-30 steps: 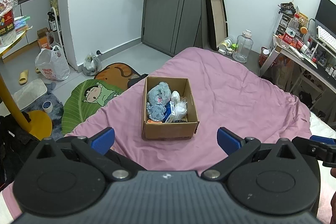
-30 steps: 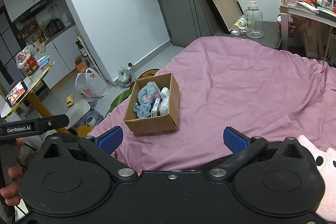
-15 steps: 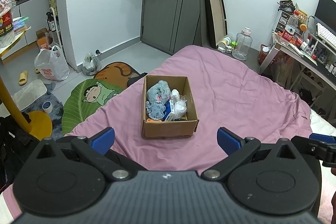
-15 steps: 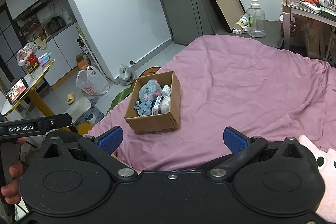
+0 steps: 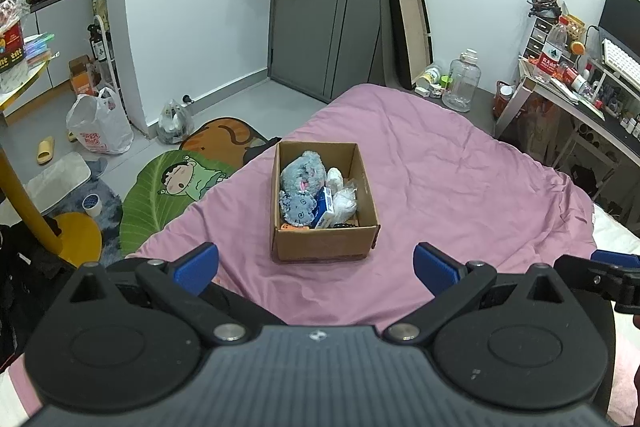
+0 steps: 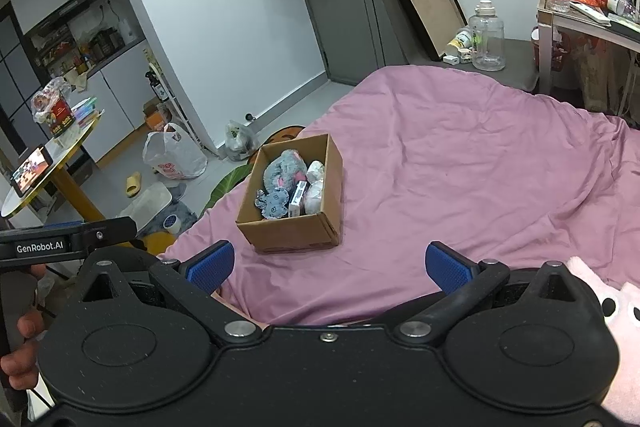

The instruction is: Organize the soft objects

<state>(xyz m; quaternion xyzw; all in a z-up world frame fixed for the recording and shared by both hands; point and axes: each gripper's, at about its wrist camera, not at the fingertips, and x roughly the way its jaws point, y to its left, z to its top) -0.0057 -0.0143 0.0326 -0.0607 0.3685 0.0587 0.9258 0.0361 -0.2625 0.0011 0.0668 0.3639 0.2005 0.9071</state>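
A brown cardboard box (image 5: 324, 245) stands on the pink bedspread (image 5: 460, 187). It holds a grey plush toy (image 5: 302, 173), a smaller grey plush (image 5: 298, 207), a blue-white packet (image 5: 325, 207) and white soft items (image 5: 344, 201). My left gripper (image 5: 316, 267) is open and empty, held just short of the box. My right gripper (image 6: 328, 267) is open and empty, with the box (image 6: 294, 227) ahead and slightly left. A pink plush with black eyes (image 6: 616, 303) lies at the right edge of the right wrist view.
Beyond the bed's left edge lie a cartoon floor mat (image 5: 176, 187), a white plastic bag (image 5: 100, 127) and a yellow-legged round table (image 6: 52, 163). A water jug (image 5: 462, 81) stands by the bed's far end. A cluttered desk (image 5: 580, 95) is at right.
Both grippers have tilted slightly, so the box sits a little differently in each view. Both stay open and empty. Nothing on the bed has moved.
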